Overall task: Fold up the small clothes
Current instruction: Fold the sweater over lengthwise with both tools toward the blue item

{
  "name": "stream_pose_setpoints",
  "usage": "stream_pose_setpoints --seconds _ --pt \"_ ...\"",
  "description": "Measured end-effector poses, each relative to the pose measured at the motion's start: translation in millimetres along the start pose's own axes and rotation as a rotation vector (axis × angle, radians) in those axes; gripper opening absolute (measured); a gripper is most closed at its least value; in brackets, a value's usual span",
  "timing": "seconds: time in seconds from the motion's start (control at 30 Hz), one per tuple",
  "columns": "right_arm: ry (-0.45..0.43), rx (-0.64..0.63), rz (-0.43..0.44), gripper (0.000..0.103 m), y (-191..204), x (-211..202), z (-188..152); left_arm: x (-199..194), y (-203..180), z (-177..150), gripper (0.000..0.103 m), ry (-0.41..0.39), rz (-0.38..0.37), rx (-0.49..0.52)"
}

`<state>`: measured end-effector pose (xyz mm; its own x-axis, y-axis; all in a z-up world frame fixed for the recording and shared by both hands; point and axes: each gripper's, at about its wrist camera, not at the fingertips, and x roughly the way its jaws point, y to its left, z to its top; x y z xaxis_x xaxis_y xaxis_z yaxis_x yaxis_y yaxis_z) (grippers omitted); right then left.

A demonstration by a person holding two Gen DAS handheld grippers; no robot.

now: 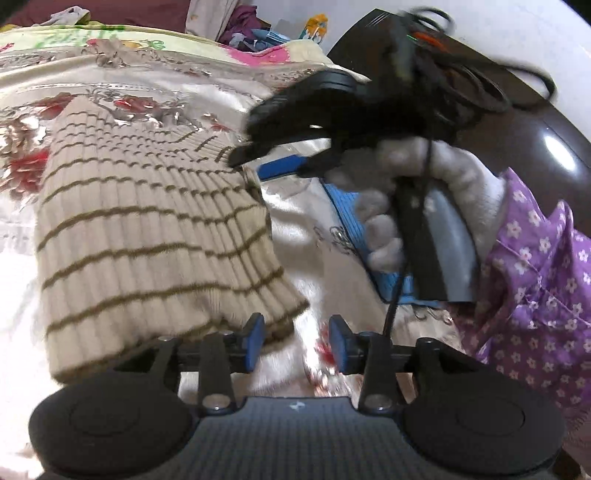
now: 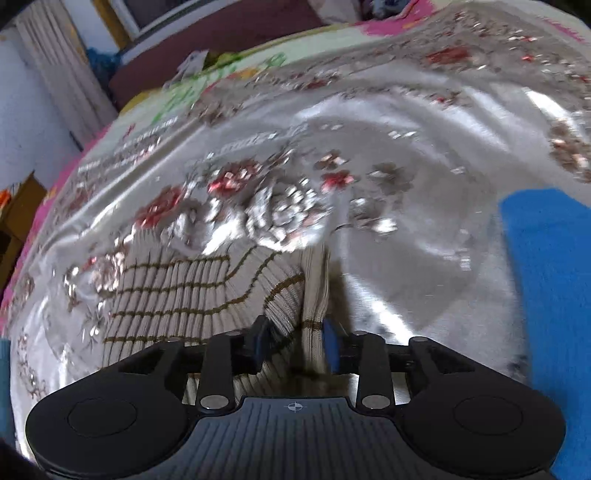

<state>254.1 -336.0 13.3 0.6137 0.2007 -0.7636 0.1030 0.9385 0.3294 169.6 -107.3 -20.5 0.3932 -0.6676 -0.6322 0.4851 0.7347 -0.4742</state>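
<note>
A beige ribbed garment with thin brown stripes (image 1: 147,229) lies folded on the shiny flowered bedspread (image 1: 325,229). My left gripper (image 1: 297,341) is open at its near right corner, and the hem reaches just past the left pad (image 1: 255,339). My right gripper (image 1: 251,166) sits at the garment's far right corner, held by a hand in a fluffy white glove (image 1: 454,173). In the right wrist view a standing fold of the garment (image 2: 314,306) lies between the parted pads of the right gripper (image 2: 295,345), which do not clamp it.
A blue garment (image 2: 546,288) lies on the bedspread (image 2: 406,129) to the right, partly under the gloved hand (image 1: 347,218). A purple flowered sleeve (image 1: 535,280) fills the right side. A dark glossy surface (image 1: 517,122) and piled clothes (image 1: 243,22) lie beyond the bed.
</note>
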Motion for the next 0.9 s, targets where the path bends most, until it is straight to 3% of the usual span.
stream_pose_setpoints --seconds 0.13,0.23,0.4,0.43,0.5,0.57,0.7,0.8,0.83,0.9 --pt "-0.043 -0.049 0.051 0.033 -2 -45 -25 -31 6 -11 0.047 -0.033 0.009 0.024" --pt "-0.025 -0.080 0.125 0.034 2 -70 -52 -51 17 -16 0.047 -0.072 0.065 0.036" --pt "0.028 -0.137 0.161 0.035 15 -63 -80 -57 41 -6 0.047 -0.115 0.161 -0.006" --pt "0.039 -0.133 0.146 0.032 14 -58 -84 -56 44 -3 0.047 -0.122 0.174 -0.004" --pt "0.060 -0.107 0.116 0.007 9 -47 -89 -50 48 5 0.047 -0.132 0.205 0.009" --pt "0.063 -0.055 0.102 0.004 -3 -46 -97 -43 53 10 0.047 -0.130 0.231 0.013" --pt "0.066 0.050 0.075 0.003 -32 -44 -120 -20 73 7 0.047 -0.049 0.296 -0.010" --pt "0.076 0.060 0.075 0.004 -34 -42 -128 -7 87 0 0.048 -0.006 0.317 -0.045" --pt "0.077 0.062 0.081 0.011 -33 -43 -126 -8 86 -1 0.049 -0.010 0.317 -0.044" --pt "0.071 0.070 0.091 0.015 -32 -47 -118 -10 84 1 0.049 -0.009 0.321 -0.039"
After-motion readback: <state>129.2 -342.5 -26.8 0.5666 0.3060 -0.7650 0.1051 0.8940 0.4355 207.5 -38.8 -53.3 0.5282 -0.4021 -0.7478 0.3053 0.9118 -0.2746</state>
